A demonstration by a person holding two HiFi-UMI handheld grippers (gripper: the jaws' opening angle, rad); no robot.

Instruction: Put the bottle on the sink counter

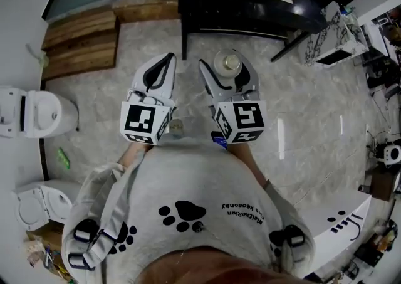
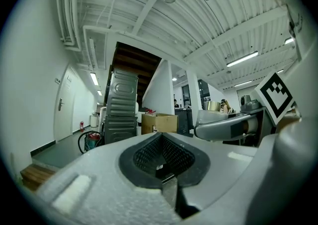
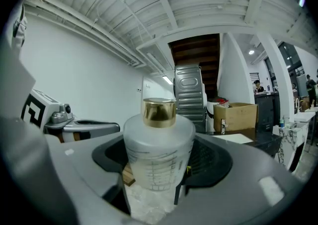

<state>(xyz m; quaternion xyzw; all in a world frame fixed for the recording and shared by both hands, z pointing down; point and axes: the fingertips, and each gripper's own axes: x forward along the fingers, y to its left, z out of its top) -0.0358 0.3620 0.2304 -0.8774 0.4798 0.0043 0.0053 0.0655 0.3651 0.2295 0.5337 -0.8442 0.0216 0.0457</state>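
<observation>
A frosted clear bottle [image 3: 158, 153] with a gold cap stands upright between the jaws of my right gripper [image 3: 159, 174], which is shut on its body. In the head view the bottle [image 1: 227, 63] shows from above inside the right gripper [image 1: 228, 71], held in the air in front of the person's chest, over the marbled floor. My left gripper [image 1: 164, 63] is beside it on the left, shut with nothing in it. In the left gripper view the jaws of that gripper [image 2: 163, 165] meet with nothing between them, and the right gripper [image 2: 229, 127] shows at the right.
A white toilet [image 1: 36, 113] and a second one [image 1: 39, 204] stand at the left, with wooden steps [image 1: 81, 38] behind them. A black table [image 1: 250, 2] is ahead. A white counter [image 1: 341, 225] lies at the lower right. A ribbed metal unit [image 2: 121, 104] and a cardboard box [image 2: 160, 122] stand further off.
</observation>
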